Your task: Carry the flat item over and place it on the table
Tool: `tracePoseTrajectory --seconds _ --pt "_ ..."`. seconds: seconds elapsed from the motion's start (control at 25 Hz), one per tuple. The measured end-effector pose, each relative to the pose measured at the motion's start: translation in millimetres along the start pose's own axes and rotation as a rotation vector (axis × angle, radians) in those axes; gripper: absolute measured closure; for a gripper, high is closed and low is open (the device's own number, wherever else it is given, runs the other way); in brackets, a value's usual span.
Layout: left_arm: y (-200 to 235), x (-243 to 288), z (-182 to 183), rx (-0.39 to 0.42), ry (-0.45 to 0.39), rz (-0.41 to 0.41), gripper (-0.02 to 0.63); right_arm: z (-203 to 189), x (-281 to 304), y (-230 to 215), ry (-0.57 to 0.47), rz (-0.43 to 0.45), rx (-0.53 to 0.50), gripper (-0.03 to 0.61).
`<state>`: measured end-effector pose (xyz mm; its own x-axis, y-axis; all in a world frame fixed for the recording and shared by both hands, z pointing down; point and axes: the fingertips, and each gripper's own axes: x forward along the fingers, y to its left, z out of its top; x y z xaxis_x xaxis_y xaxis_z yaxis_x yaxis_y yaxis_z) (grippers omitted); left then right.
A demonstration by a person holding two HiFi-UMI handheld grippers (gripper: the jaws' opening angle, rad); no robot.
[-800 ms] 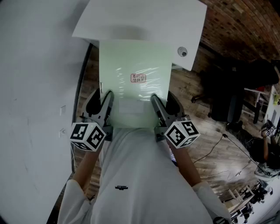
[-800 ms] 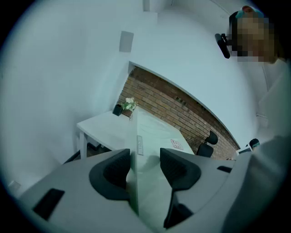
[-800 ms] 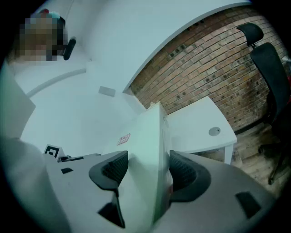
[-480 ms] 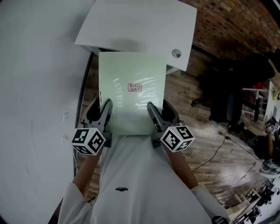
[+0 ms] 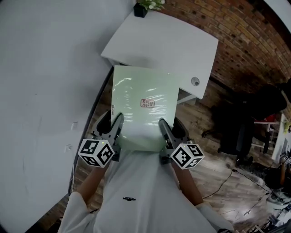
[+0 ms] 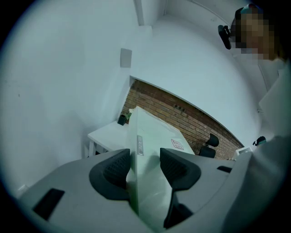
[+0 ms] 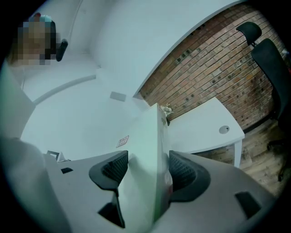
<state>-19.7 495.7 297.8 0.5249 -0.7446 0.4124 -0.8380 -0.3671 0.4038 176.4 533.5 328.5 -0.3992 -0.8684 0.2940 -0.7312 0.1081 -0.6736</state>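
A flat pale-green box (image 5: 144, 107) wrapped in clear film, with a small red-print label on top, is held level in front of the person. My left gripper (image 5: 114, 126) is shut on its near left edge and my right gripper (image 5: 164, 128) on its near right edge. In the left gripper view the box (image 6: 152, 150) sits between the dark ribbed pads (image 6: 117, 167), edge-on. In the right gripper view the box (image 7: 148, 150) fills the gap between the pads (image 7: 182, 169). The white table (image 5: 159, 43) lies just beyond the box's far edge.
A small potted plant (image 5: 144, 7) stands at the table's far corner. A white wall (image 5: 45, 82) runs along the left and a brick wall (image 5: 241, 41) on the right. A black office chair (image 5: 241, 123) stands on the wooden floor at right, with cables further right.
The box and both grippers have come closer to the table, which now shows more fully, with its far corner and plant in view. Both grips on the box are unchanged.
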Motion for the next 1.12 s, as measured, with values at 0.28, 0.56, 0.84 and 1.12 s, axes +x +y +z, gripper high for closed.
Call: tracePoseTrajectory --seconds 0.28,0.56,0.84,1.12 --pt "34.6 4.1 29.5 -0.047 -0.025 0.033 0.397 12.2 45.8 23.6 0.047 0.013 -0.034 0.293" --pt "94.5 41.0 71.1 -0.080 -0.022 0.022 0.399 30.0 122.1 43.3 0.061 -0.011 -0.051 0.293" --pt "155.0 89.2 122.3 -0.098 0.017 -0.044 0.399 50.2 198.5 64.4 0.045 -0.089 -0.046 0.293" --pt "226.9 127.7 180.2 -0.104 0.050 -0.085 0.399 62.6 284.8 95.4 0.034 -0.134 -0.027 0.293"
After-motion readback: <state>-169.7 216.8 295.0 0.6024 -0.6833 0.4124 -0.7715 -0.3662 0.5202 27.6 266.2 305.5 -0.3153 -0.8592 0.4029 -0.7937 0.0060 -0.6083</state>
